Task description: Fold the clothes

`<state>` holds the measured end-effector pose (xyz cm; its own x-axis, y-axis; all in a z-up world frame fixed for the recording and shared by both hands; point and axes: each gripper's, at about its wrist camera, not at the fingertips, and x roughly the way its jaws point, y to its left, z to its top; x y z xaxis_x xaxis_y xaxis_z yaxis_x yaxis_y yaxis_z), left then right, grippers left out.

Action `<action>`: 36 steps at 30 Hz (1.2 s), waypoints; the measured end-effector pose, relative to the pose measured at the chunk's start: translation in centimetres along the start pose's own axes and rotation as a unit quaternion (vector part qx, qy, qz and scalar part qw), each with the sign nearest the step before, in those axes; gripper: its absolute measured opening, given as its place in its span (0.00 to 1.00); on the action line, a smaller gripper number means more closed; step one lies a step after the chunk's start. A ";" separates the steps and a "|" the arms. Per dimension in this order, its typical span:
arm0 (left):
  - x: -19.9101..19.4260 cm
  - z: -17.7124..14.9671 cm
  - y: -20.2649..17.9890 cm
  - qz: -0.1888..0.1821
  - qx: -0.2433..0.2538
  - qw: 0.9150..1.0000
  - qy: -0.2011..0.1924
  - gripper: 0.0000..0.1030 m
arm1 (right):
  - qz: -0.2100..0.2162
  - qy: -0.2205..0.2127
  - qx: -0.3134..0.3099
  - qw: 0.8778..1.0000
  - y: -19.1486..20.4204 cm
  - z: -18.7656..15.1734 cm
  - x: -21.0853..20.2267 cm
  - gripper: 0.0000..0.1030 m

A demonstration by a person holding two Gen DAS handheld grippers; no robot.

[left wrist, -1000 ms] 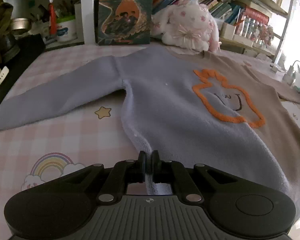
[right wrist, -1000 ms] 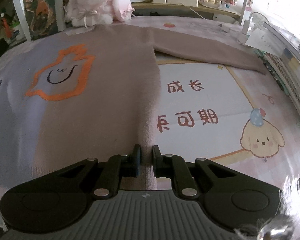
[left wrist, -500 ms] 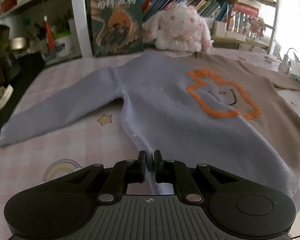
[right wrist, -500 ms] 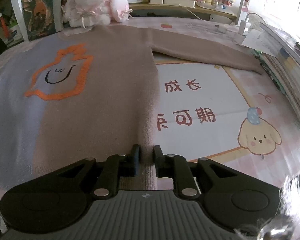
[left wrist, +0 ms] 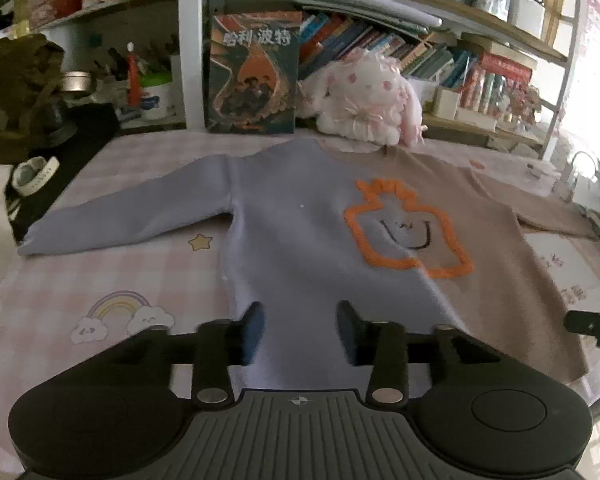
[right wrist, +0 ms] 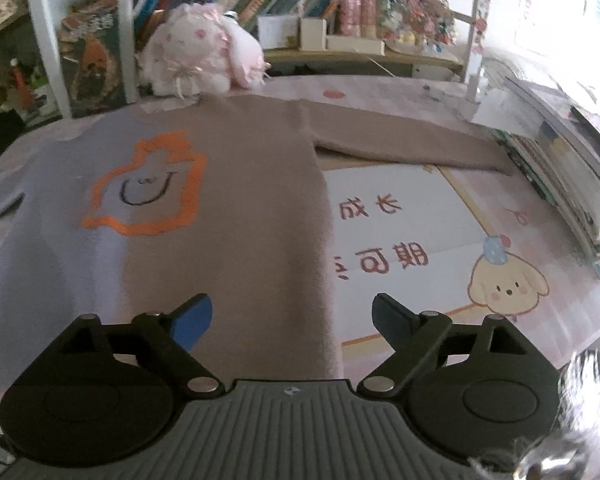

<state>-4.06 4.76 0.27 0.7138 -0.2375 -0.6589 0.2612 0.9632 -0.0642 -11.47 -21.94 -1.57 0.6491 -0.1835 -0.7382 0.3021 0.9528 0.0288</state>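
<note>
Left gripper (left wrist: 300,330) and right gripper (right wrist: 291,320) both level — jaws parted (right wider).

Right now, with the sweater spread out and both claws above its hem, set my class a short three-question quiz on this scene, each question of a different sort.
1. True or false: the left claw is open.
2. Which sleeve of the sweater is lavender? A. the one on the left claw's side B. the one on the right claw's side C. neither
3. Fill in: the outline sewn on the sweater's chest is ____ in colour.

Key:
1. True; its fingers stand apart over the hem, as do those of the right claw.
2. A; the lavender sleeve lies there, the tan sleeve opposite.
3. Orange.
</note>
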 end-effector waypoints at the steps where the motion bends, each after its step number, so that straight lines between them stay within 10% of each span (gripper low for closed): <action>1: -0.5 0.0 -0.3 0.003 -0.006 1.000 -0.005 0.56 | 0.002 -0.006 -0.003 1.000 0.1 0.1 -0.4 0.88; 21: -4.3 -3.3 -4.6 0.051 0.006 0.999 -0.003 0.75 | 0.035 -0.035 -0.047 0.998 1.6 -3.3 -3.8 0.95; 36: -2.8 -2.6 -1.2 -0.003 0.069 0.998 -0.002 0.81 | 0.001 -0.035 -0.020 0.999 5.2 -3.7 -4.0 0.95</action>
<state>-8.05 4.55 0.23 0.7149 -0.2432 -0.6556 0.3519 0.9353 0.0368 -15.11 -15.31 -0.97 0.6975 -0.1970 -0.6890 0.2734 0.9619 0.0017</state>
